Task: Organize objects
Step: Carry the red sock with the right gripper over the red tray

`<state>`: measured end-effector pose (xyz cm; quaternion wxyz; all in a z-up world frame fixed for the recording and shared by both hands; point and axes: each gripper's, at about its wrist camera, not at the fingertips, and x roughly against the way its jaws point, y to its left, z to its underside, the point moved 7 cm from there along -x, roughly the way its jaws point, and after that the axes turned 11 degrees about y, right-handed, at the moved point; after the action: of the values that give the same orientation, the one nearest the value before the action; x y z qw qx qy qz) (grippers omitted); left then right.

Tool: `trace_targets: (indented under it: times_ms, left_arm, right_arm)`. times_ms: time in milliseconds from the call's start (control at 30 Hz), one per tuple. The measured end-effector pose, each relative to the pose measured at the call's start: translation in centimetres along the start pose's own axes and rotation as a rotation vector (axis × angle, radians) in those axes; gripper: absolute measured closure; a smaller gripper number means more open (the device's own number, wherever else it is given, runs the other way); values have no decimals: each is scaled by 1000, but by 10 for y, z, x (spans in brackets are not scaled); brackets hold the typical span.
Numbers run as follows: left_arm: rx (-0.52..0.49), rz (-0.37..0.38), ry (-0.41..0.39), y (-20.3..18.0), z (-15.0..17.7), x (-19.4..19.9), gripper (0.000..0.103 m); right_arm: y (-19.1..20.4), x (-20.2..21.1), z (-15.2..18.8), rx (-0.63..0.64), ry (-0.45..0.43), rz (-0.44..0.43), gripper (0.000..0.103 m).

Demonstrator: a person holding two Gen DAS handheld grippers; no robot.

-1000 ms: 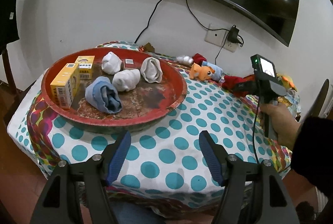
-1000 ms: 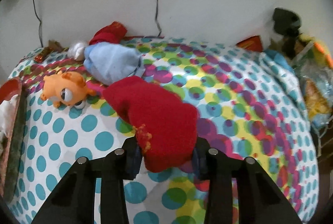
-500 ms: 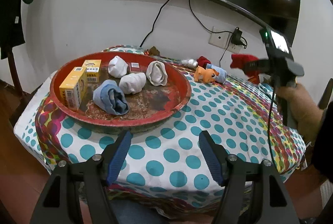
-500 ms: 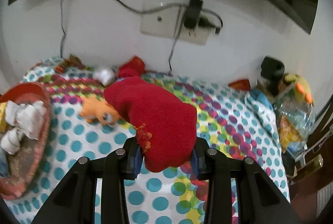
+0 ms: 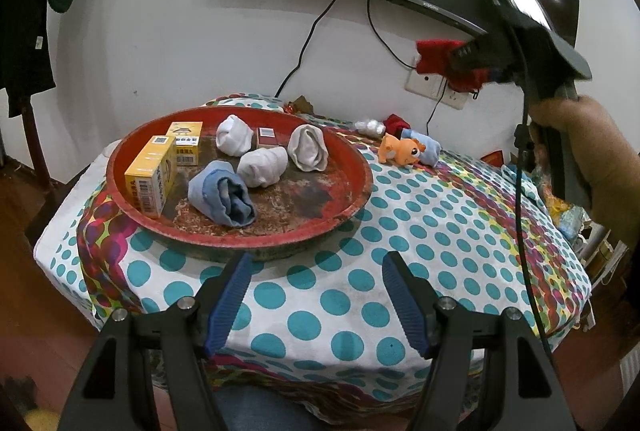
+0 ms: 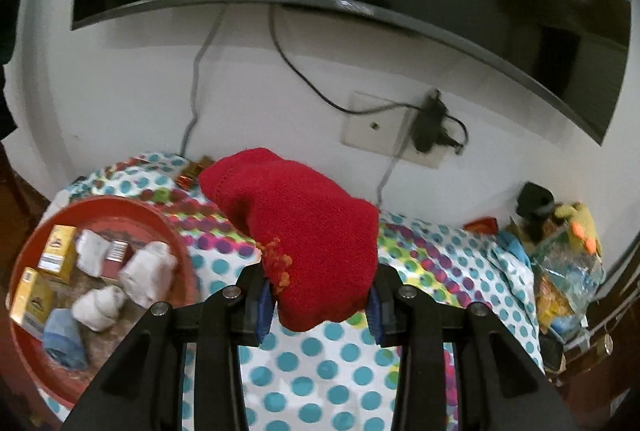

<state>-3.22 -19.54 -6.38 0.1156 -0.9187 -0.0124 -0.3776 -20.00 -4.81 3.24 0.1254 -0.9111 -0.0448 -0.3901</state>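
Item: red knitted sock (image 6: 304, 231), clamped in the right tongs (image 6: 320, 301) and held in the air above the dotted worktop (image 5: 420, 231). Left tongs (image 5: 316, 295): wide apart, empty, low before the red tray (image 5: 352, 207). Handling advice: carry across to the tray's bare right portion, lower clear of the rolled socks (image 5: 262, 167), then release.

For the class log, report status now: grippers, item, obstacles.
Right gripper jaws shut on red sock, held above table. Left gripper open, empty. Red tray left of sock; no obstacle visible.
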Motion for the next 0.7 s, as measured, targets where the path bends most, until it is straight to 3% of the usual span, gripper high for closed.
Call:
trace_targets:
  times_ms: [300, 700]
  left_arm:
    - [10, 2, -2, 4, -1, 1, 33]
    - [15, -1, 6, 7, 0, 1, 33]
  right_arm:
    - [51, 12, -8, 47, -13, -56, 68]
    - [106, 2, 11, 136, 28, -121, 68]
